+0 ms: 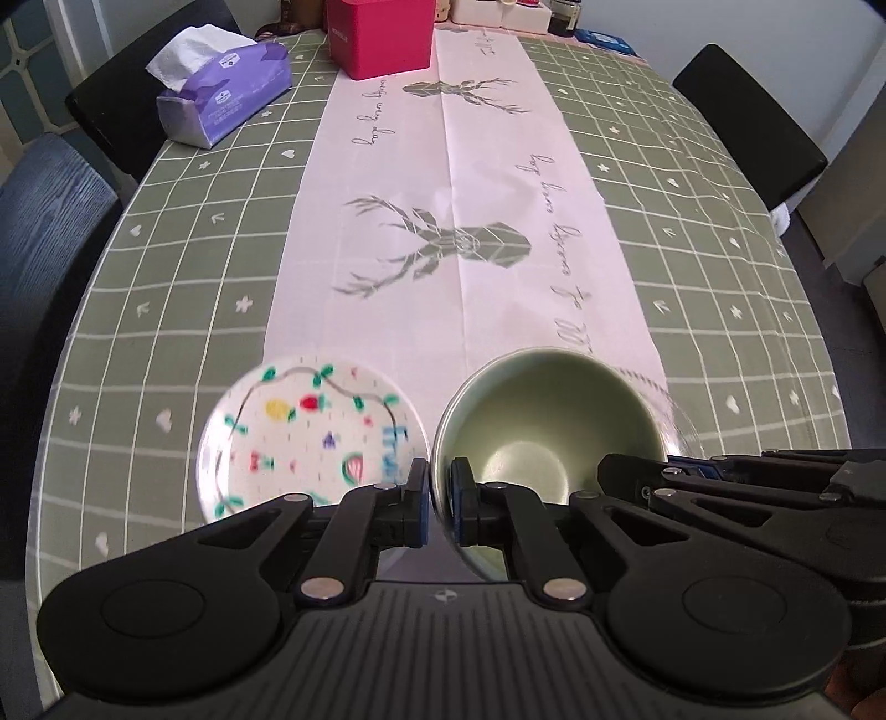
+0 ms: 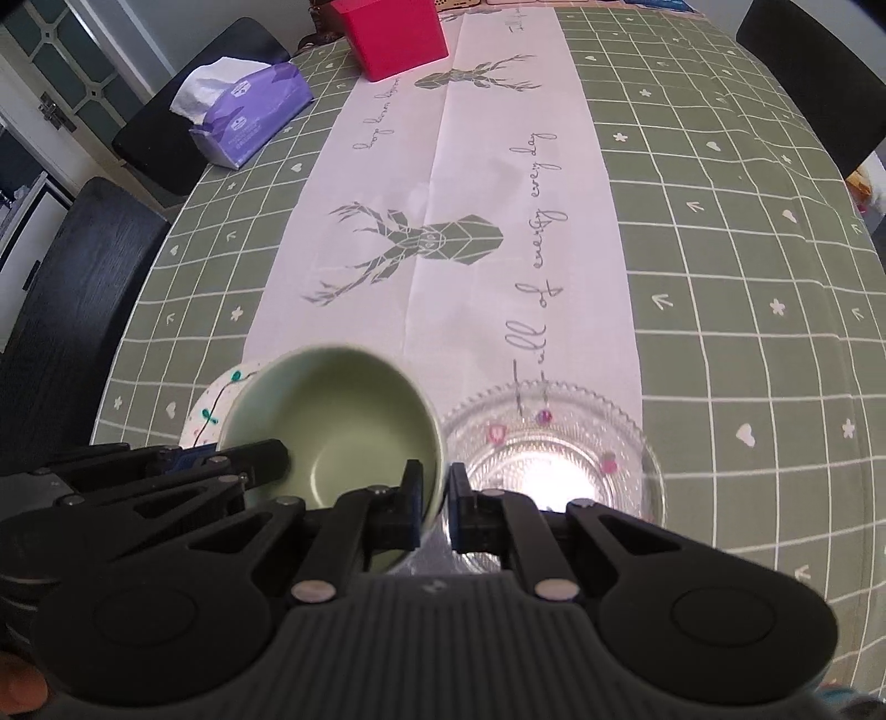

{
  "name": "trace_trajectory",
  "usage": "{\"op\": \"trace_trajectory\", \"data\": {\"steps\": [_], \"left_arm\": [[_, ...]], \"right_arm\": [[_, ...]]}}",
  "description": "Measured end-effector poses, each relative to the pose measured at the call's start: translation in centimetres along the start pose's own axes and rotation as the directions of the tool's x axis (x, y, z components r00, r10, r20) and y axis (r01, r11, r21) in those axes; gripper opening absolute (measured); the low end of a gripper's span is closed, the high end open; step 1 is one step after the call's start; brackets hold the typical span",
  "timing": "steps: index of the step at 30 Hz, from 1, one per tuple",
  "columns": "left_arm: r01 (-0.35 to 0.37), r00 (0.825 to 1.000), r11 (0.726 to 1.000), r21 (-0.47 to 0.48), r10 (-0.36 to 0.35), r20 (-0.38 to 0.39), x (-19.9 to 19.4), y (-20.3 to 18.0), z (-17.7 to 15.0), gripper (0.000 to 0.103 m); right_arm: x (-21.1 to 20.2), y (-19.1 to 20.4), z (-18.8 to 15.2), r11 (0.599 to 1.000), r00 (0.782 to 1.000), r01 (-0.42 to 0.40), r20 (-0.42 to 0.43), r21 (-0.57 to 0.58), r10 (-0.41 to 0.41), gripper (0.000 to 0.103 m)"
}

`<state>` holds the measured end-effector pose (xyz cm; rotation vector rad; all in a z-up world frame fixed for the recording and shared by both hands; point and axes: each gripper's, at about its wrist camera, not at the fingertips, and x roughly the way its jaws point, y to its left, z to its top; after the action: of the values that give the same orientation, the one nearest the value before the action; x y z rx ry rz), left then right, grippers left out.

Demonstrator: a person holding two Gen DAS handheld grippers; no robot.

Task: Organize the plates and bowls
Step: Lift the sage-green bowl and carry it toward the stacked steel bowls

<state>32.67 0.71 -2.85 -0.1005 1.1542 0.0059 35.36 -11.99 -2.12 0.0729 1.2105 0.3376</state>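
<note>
A pale green bowl (image 1: 554, 410) (image 2: 332, 410) hangs just above the table, held from both sides. My left gripper (image 1: 440, 490) is shut on its left rim. My right gripper (image 2: 443, 495) is shut on its right rim. Each gripper's black fingers also show at the edge of the other's view. To the left of the bowl a white plate painted with coloured fruit (image 1: 310, 437) (image 2: 213, 410) lies on the cloth. To its right lies a clear glass plate with a toothed rim (image 2: 554, 443) (image 1: 684, 421), partly hidden by the bowl in the left wrist view.
A green checked tablecloth (image 1: 166, 332) with a white deer runner (image 1: 443, 232) covers the table. At the far end are a purple tissue pack (image 1: 232, 88) and a red box (image 1: 382, 33). Dark chairs (image 1: 50, 232) (image 1: 747, 122) stand along both sides.
</note>
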Motion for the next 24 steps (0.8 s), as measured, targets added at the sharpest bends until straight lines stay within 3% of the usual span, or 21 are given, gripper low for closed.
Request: {"op": "trace_trajectory", "data": {"steps": [12,24], "left_arm": [[0.033,0.999,0.999,0.008,-0.033,-0.013,-6.4,-4.2,-6.9,0.008],[0.116,0.993,0.989,0.093,-0.118,0.020,-10.1,-13.4,-8.4,0.008]], "right_arm": [[-7.7,-1.3,-8.4,0.998,0.999,0.030,0.011,-0.046,-0.030,0.006],[-15.6,-7.9,-11.8,0.994,0.990,0.110,0.086,0.016,-0.111,0.006]]}}
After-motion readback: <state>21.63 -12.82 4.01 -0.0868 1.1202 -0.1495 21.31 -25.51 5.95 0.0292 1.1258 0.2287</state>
